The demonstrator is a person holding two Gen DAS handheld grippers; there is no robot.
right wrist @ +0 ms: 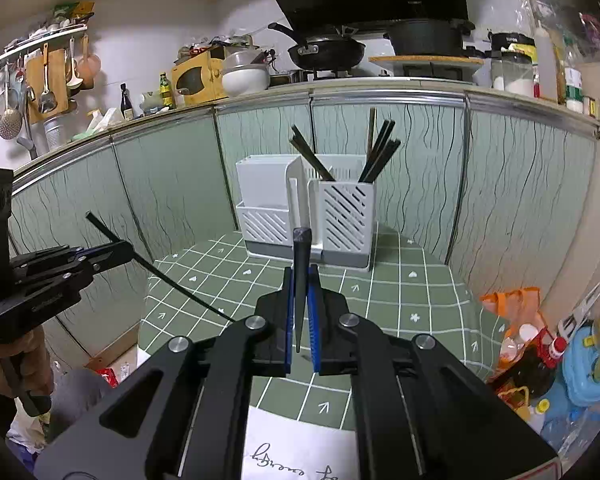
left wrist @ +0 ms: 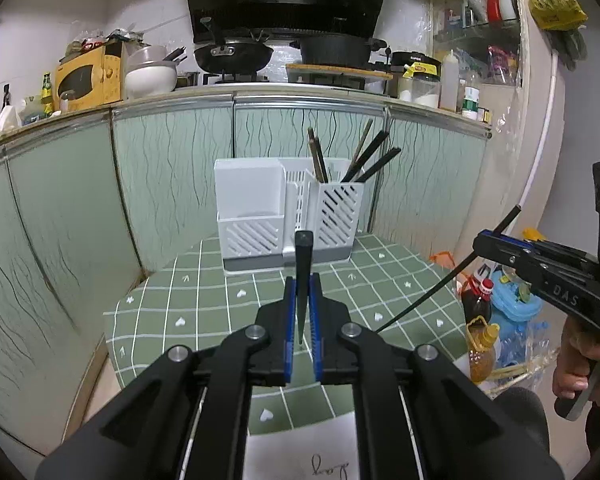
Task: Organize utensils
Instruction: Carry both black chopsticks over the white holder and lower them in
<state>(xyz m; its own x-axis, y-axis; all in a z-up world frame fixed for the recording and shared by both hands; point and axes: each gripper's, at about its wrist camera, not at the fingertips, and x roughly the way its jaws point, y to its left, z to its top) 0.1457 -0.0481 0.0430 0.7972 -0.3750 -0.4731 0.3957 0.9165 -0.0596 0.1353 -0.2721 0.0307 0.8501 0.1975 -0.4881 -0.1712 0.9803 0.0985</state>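
Note:
A white slotted utensil holder [left wrist: 288, 216] stands at the far edge of a green checked table [left wrist: 204, 304]; it also shows in the right wrist view [right wrist: 308, 216]. Several dark chopsticks [left wrist: 364, 160] stand in its right compartment. My left gripper [left wrist: 302, 300] is shut on a black chopstick [left wrist: 303, 264] that points up toward the holder. My right gripper [right wrist: 301, 300] is shut on another black chopstick [right wrist: 301, 272]. In the left wrist view the right gripper [left wrist: 496, 242] shows at the right, holding its chopstick [left wrist: 440, 284] aslant over the table. In the right wrist view the left gripper [right wrist: 112, 250] shows at the left.
Green cabinet fronts [left wrist: 172, 168] rise behind the table under a counter with a wok [left wrist: 230, 56] and a pot [left wrist: 336, 50]. Oil bottles [left wrist: 480, 340] and a blue container [left wrist: 516, 304] sit on the floor at the right. A white paper [left wrist: 300, 452] lies at the table's near edge.

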